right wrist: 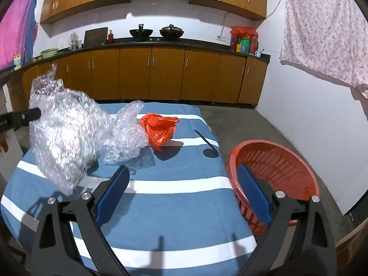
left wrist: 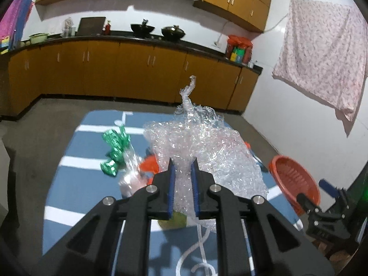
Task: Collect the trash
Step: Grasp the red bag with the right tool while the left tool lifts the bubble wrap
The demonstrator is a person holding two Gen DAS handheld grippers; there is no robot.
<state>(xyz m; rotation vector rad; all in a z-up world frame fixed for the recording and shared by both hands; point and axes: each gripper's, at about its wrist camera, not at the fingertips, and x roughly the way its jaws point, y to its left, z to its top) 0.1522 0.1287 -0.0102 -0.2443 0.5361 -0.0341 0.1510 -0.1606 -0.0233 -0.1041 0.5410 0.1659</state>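
On the table, a blue cloth (right wrist: 174,161) with white stripes, bearing the trash.

Left gripper (left wrist: 182,168): jaws closed on a sheet of bubble wrap (left wrist: 202,147), the blue pads pinching a fold of it; the sheet bulges up and forward past the fingertips. In the right wrist view the same sheet (right wrist: 66,135) hangs blurred off the cloth at the left, a black finger touching its left edge.

Right gripper (right wrist: 181,179): jaws wide apart, nothing between them; held above the cloth's near right part.

Second wrap piece (right wrist: 126,135): lies on the cloth mid-table, touching the red bag.

Red bag (right wrist: 159,128): crumpled plastic, on the cloth just right of the second wrap piece.

Green foil (left wrist: 115,151): crumpled wrapper on the cloth, left of the held wrap in the left wrist view; a clear plastic piece (left wrist: 130,172) lies just beside it.

Basket (right wrist: 276,161): red-orange, slotted wall, beside the table's right edge; the right gripper's right finger overlaps its near rim in view. Contents cannot be told.

Behind: brown cabinets (right wrist: 161,78) under a dark counter; a floral sheet (right wrist: 322,34) hangs on the right wall.
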